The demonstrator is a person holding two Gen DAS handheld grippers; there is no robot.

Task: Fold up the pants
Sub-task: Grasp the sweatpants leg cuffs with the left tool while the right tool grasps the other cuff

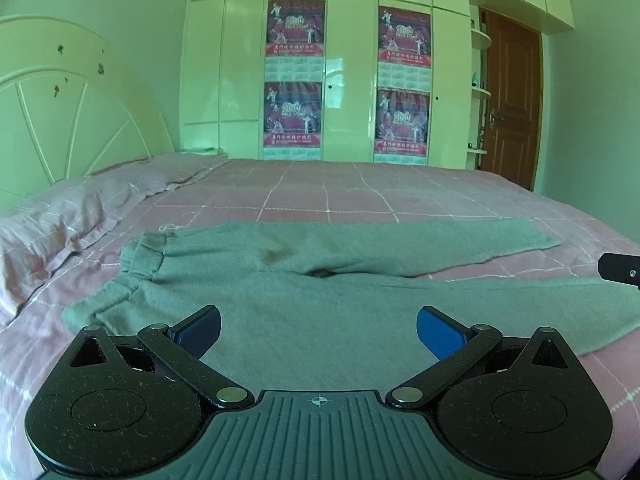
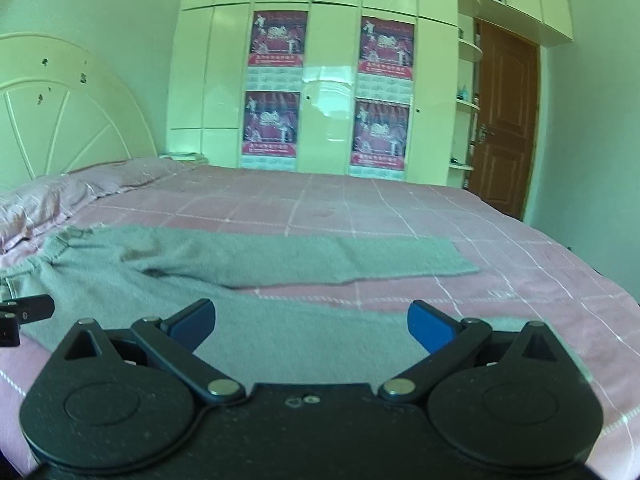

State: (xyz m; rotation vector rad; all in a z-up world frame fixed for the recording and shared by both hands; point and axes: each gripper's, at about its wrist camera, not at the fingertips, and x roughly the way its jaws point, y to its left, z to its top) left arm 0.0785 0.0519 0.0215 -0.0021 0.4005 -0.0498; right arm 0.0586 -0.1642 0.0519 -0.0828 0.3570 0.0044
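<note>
on the pink checked bed (image 1: 320, 196) | grey pants (image 1: 304, 256) spread flat, legs apart | left gripper (image 1: 318, 330) jaws wide, empty, over near leg | right gripper (image 2: 310, 322) same

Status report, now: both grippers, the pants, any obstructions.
Left gripper open, empty, over near pant leg. Right gripper open, empty, same leg. Grey pants flat on pink bed, legs spread, unfolded. Nothing in the way.
</note>
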